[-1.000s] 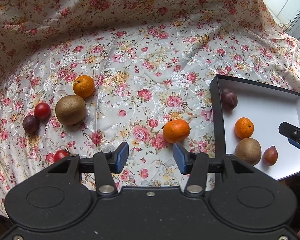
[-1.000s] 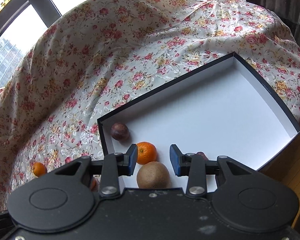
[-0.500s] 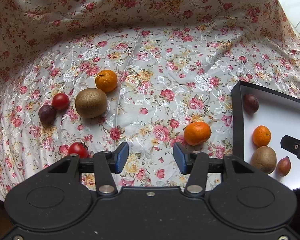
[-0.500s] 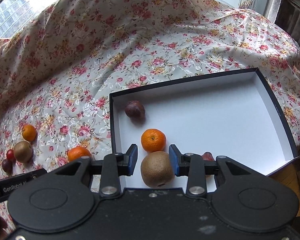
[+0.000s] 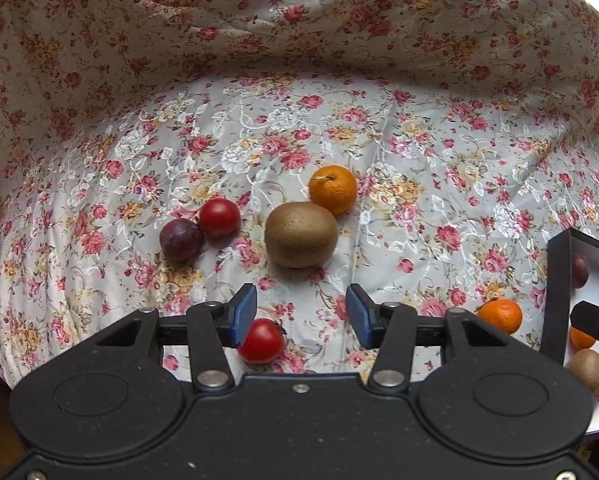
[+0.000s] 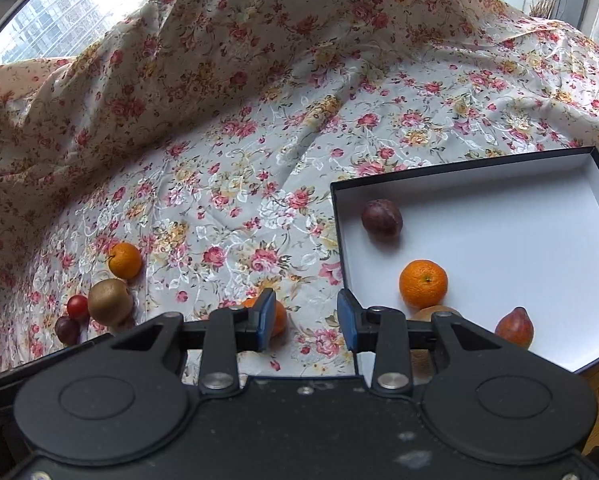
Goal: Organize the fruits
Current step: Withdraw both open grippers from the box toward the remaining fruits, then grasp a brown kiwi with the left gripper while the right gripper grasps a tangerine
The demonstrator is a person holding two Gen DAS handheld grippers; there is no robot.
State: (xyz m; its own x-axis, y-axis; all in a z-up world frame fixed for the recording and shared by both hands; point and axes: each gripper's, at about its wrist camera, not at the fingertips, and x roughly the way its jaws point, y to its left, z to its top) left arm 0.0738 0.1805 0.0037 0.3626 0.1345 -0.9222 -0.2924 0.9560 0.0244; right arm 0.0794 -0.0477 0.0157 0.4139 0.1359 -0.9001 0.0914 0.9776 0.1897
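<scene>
**Four fruits boxed, six left on the cloth**

On the flowered tablecloth, at far left, a dark purple plum touches a round red tomato. Next come a fuzzy brown kiwi and, just behind it, a stemmed orange mandarin. A second red tomato lies by the blue pad of the left gripper, whose jaws are spread and hold nothing. Farther right a second mandarin sits beside the black-walled, white-floored box.

Inside the box lie a purple plum, an orange mandarin, a brown fruit half hidden by the tool, probably a kiwi, and a pointed reddish fruit. The right gripper is likewise spread and empty, over the cloth near the box corner.

By my reckoning less than half is done.
</scene>
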